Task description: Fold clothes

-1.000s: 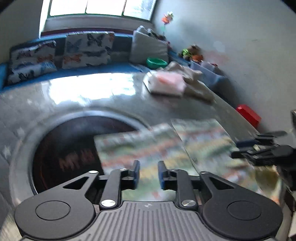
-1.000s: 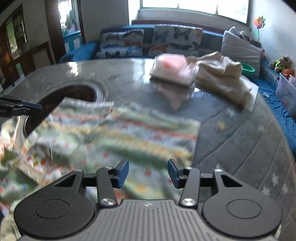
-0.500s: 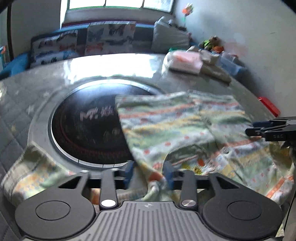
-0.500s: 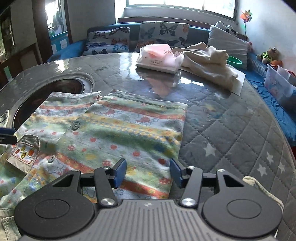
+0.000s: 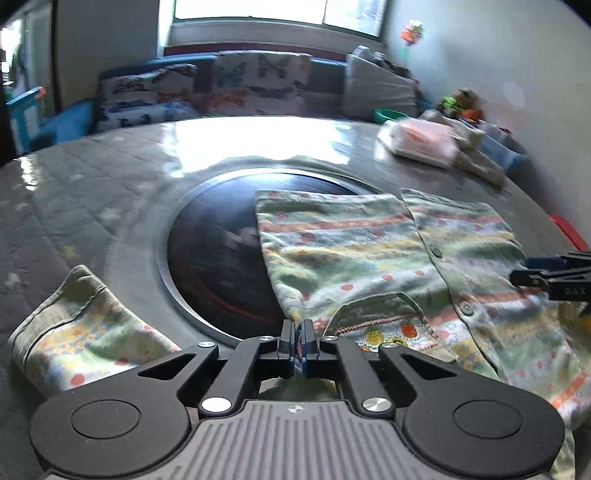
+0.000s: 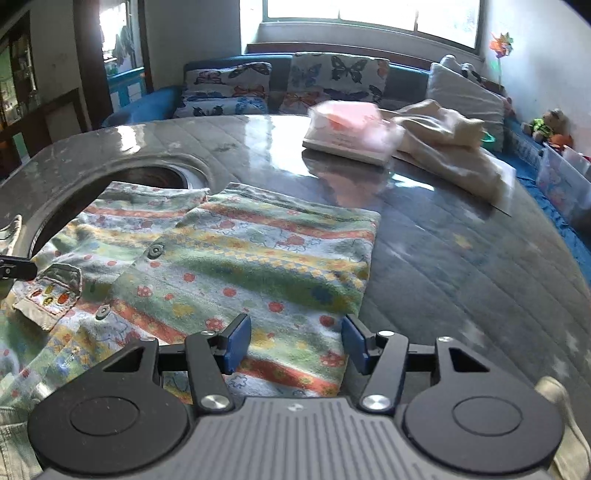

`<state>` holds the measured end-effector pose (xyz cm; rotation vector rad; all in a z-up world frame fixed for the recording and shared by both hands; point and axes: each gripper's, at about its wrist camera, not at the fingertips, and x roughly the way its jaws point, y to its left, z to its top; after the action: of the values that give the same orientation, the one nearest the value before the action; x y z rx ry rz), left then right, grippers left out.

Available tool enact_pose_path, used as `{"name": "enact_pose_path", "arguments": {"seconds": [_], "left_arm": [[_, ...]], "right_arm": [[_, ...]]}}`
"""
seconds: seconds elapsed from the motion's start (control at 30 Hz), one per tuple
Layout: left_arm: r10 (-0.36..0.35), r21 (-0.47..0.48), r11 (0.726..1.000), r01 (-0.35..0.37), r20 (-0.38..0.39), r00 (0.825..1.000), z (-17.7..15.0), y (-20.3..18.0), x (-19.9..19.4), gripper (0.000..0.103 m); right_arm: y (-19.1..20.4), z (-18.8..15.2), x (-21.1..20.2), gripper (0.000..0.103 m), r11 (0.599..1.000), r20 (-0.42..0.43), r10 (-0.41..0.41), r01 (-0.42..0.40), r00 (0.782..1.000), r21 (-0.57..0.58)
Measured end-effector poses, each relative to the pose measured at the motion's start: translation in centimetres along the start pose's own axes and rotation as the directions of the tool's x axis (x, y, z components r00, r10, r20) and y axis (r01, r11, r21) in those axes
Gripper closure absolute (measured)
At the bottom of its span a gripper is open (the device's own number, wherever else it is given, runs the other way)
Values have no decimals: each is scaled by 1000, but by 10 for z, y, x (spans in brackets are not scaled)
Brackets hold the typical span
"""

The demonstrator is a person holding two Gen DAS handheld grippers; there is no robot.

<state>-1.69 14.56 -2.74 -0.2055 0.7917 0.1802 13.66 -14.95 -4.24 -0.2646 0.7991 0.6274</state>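
Nothing folded yet: I'm clenching my left gripper [image 5: 297, 341] on the striped floral button-up shirt's [image 5: 354, 251] edge while my right gripper [image 6: 293, 341] is opening empty above it.

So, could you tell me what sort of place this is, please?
Probably a home living room: a sofa with butterfly cushions under a window, soft toys, and a round table with clothes.

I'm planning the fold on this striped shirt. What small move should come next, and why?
Probably close the right gripper on the shirt edge lying between its opening jaws. The left gripper is already shut on the shirt's other side, so pinching both sides would let the fabric lift evenly.
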Motion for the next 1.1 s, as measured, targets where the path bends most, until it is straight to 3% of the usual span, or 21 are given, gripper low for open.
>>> {"name": "enact_pose_path", "arguments": {"seconds": [0.3,0.4,0.53,0.6,0.7,0.8,0.87,1.1], "left_arm": [[137,-91,987,-134,26,990,10,61,3,99],[146,-110,984,-143,23,989,10,73,1,99],[146,-119,983,-143,22,989,10,79,-4,90],[151,-119,982,-147,24,988,10,81,-7,83],[141,-120,983,-136,35,989,11,80,-15,83],[133,-115,985,-125,59,989,11,74,-29,70],[116,-100,989,-109,72,991,12,64,-37,68],[-56,18,998,55,80,995,9,3,-56,69]], "right_arm": [[63,42,49,44,997,28,47,-45,999,-63],[82,48,59,33,992,27,49,-45,998,-118],[89,53,58,37,987,20,81,-77,997,-142],[78,52,41,38,987,31,95,-90,995,-130],[60,46,15,38,988,54,88,-80,995,-129],[30,35,-16,38,993,59,24,-17,998,-117],[8,21,-31,38,995,56,-37,43,998,-92],[-69,-30,-57,39,977,-14,-206,206,978,52]]}}
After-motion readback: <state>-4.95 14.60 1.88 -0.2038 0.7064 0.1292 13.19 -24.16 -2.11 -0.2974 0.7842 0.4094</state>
